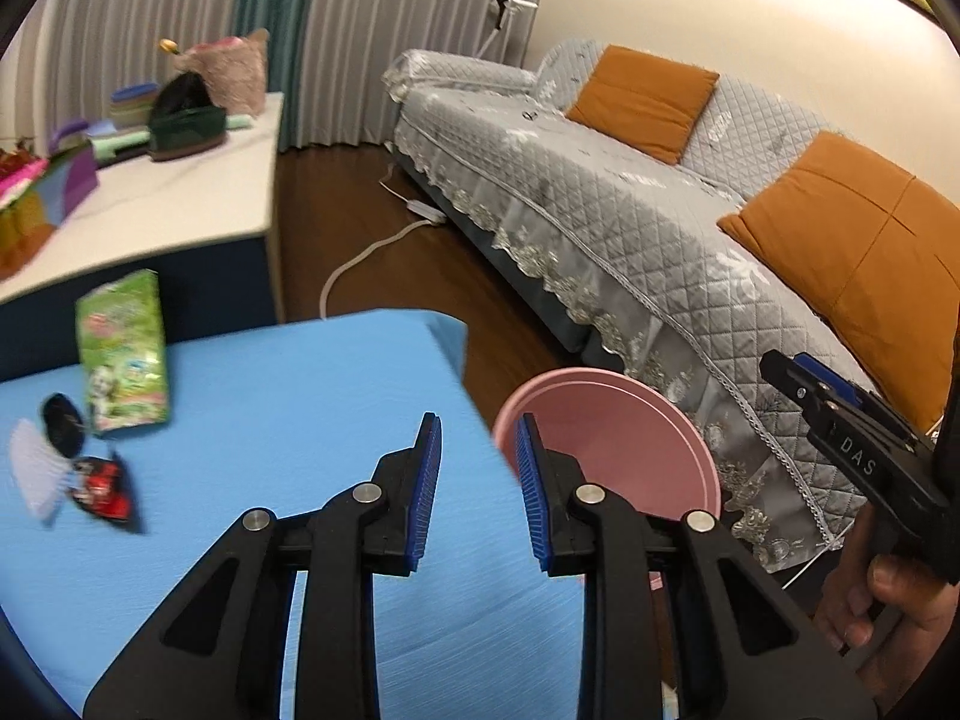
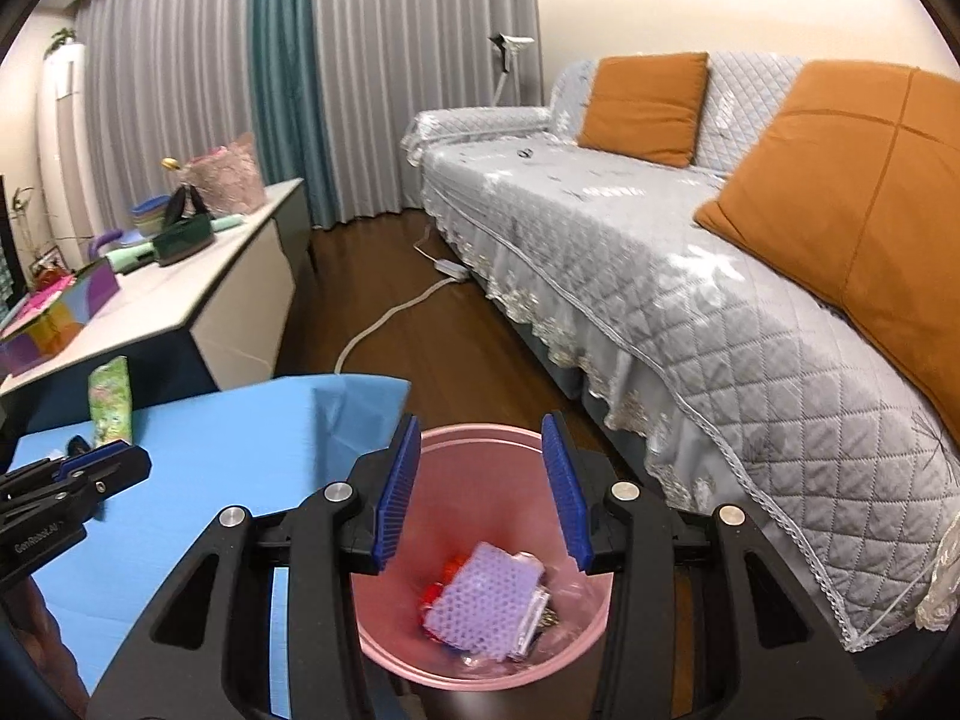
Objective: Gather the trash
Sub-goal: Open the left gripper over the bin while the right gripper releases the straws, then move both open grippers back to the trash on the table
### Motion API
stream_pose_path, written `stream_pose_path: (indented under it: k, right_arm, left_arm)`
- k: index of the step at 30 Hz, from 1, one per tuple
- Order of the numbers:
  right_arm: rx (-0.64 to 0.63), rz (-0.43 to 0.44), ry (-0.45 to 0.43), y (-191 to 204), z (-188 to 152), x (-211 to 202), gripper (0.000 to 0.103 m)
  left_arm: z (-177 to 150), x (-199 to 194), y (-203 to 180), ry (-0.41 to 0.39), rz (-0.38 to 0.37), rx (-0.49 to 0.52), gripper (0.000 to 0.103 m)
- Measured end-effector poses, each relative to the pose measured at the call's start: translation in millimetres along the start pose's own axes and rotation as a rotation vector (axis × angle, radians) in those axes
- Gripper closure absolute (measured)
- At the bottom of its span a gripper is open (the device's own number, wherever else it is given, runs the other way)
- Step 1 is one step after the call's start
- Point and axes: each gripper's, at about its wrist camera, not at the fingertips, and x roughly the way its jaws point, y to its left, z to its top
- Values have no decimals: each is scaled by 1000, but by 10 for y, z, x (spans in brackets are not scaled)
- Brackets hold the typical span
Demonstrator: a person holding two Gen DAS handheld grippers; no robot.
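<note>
A pink trash bin (image 2: 480, 648) stands on the floor beside a blue-covered table (image 1: 270, 420). In it lie a purple mesh wrapper (image 2: 486, 600) and red scraps. My right gripper (image 2: 480, 486) is open and empty above the bin; it also shows in the left wrist view (image 1: 780, 375). My left gripper (image 1: 479, 462) is open and empty over the table's right edge, with the bin (image 1: 630, 450) behind it. On the table's left lie a green snack bag (image 1: 123, 354), a black round piece (image 1: 63, 423), a white mesh wrapper (image 1: 36, 468) and a red-black wrapper (image 1: 105, 489).
A grey quilted sofa (image 2: 660, 276) with orange cushions (image 2: 852, 192) runs along the right. A white cabinet (image 2: 198, 294) with boxes and bags stands at the left. A white power cord (image 2: 390, 318) lies on the dark wood floor between them.
</note>
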Motion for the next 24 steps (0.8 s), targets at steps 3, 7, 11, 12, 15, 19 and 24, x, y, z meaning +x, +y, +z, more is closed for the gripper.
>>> stream_pose_path:
  k: [3, 7, 11, 12, 15, 19, 24]
  right_arm:
    - [-10, 28, -21, 137, 39, -74, 60]
    - [-34, 64, -32, 315, 67, -119, 61]
    - [-50, 87, -42, 438, 82, -145, 63]
    - [-52, 91, -43, 453, 83, -152, 63]
    - [-57, 101, -47, 511, 93, -167, 68]
    - [-62, 109, -47, 562, 99, -159, 74]
    - [-59, 113, -45, 613, 105, -142, 78]
  left_arm:
    - [17, -196, 157, -22, 21, -3, 77]
    - [6, -416, 369, -42, 48, -11, 77]
    - [9, -578, 557, -60, 79, -6, 77]
    - [7, -622, 631, -66, 89, -9, 77]
    - [-34, -701, 807, -80, 110, -29, 78]
    - [-141, -720, 971, -89, 141, -50, 78]
    - [-255, -699, 1141, -85, 163, -78, 81]
